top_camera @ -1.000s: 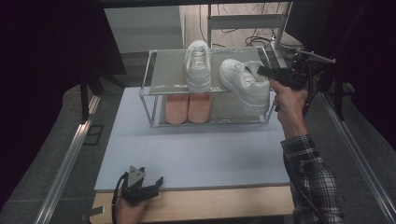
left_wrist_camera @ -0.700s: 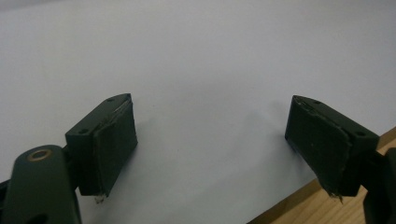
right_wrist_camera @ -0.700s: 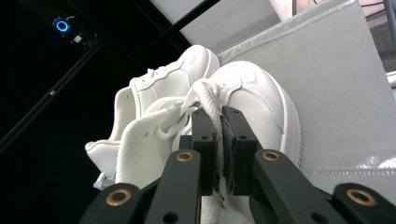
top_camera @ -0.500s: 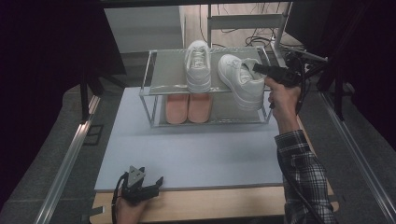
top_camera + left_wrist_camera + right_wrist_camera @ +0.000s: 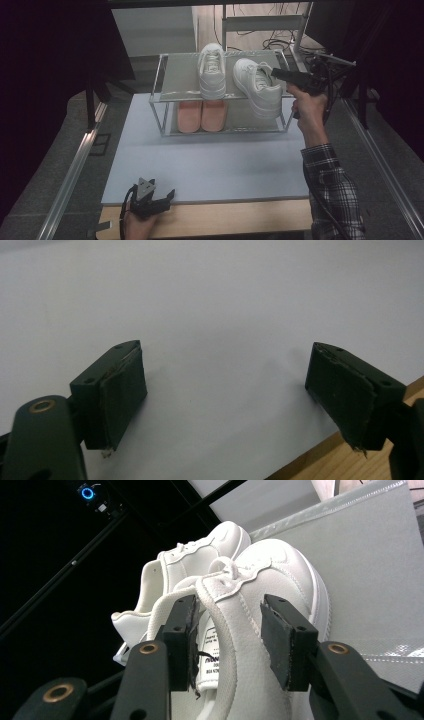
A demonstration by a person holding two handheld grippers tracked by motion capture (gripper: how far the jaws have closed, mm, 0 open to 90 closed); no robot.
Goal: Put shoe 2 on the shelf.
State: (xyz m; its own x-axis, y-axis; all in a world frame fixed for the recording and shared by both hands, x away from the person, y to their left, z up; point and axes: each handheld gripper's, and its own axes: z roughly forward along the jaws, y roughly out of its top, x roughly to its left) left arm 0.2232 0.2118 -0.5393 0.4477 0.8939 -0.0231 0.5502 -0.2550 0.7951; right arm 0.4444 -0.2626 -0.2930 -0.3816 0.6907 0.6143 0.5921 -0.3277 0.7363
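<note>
White sneaker (image 5: 260,610) sits on the rack's (image 5: 185,75) top shelf, right gripper's (image 5: 227,640) fingers just been opening, loosely straddling its collar.

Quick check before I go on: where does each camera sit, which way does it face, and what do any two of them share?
High view: above the person's side, looking forward and down on the shoe rack; both forearms, left gripper and right gripper show.
Left gripper view: low, facing the white mat; its own jaws stand wide apart, nothing between.
Right gripper view: along its jaws, which have just been opening, the collar of the white sneaker between them.
Shared: high and right gripper views both show that sneaker and its mate.
</note>
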